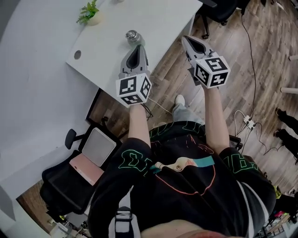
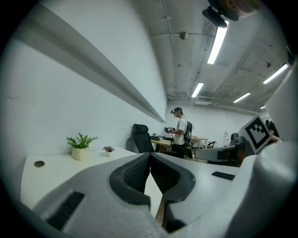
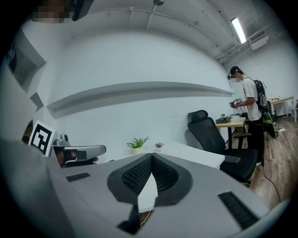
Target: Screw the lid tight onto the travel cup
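Both our grippers were clamped fully closed, pad against pad, with nothing between them. The left gripper [image 1: 138,47] hung over the near right part of the white table [image 1: 139,14]. The right gripper [image 1: 186,39] was just off that table's right edge, above the wood floor [image 1: 260,56].

A potted plant [image 1: 88,13] stood at the table's far left, and a round cable hole [image 1: 77,54] lay at its near left corner. Near us on the left was a black office chair [image 1: 60,186] bearing a grey pad [image 1: 98,146] and a pink one [image 1: 86,168]. A power strip [image 1: 249,123] and its cords lay on the floor to the right. Far across the room a person [image 2: 180,130] stood at another desk.

The travel cup [image 1: 133,36] stood on the table just beyond the left gripper's tip, a little to its left. We could not tell whether they touched. The cup stood upright, its long axis vertical and its round metal top facing up at us. We could not make out whether the lid was on.
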